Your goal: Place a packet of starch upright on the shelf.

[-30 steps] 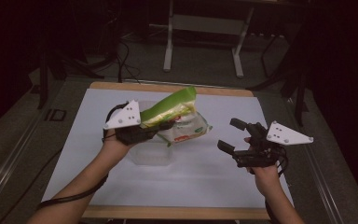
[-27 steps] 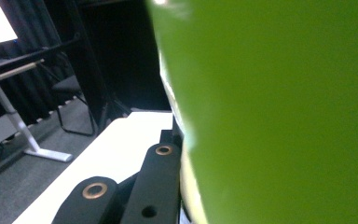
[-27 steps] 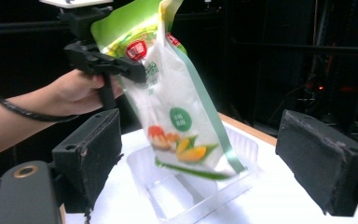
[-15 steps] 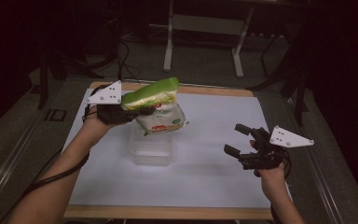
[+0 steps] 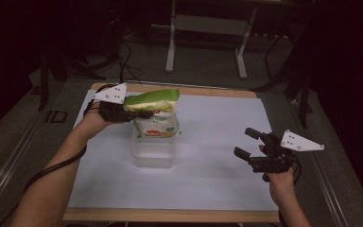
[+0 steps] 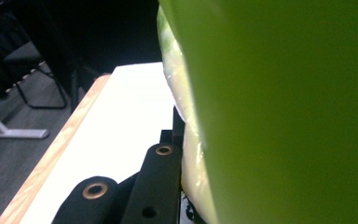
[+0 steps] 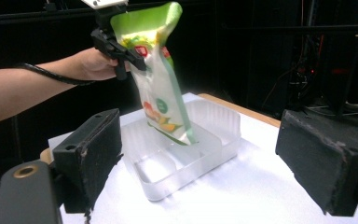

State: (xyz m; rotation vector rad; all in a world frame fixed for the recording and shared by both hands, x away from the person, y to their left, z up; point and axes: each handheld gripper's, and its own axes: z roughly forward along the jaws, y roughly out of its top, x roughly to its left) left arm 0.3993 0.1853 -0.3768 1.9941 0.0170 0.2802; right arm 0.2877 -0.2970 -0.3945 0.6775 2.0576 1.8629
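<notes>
On the white table top (image 5: 217,179), edged in pale wood and ringed by dark floor, wide bare stretches lie to the right and toward the person. Near the middle-left stands the clear plastic tray (image 5: 153,152), divided into compartments, well apart from every table edge. Hanging above it is the green snack bag (image 5: 153,113), upright and a little tilted; in the right gripper view its lower end dips inside the tray's far compartment, though whether it touches the tray floor is hard to tell. Clamped on the bag's upper part is the left gripper (image 5: 123,111), its jaws pinching the film from the side. Over the table's right side, well clear of tray and bag, sits the right gripper (image 5: 248,144), its jaws spread wide with nothing between them.
</notes>
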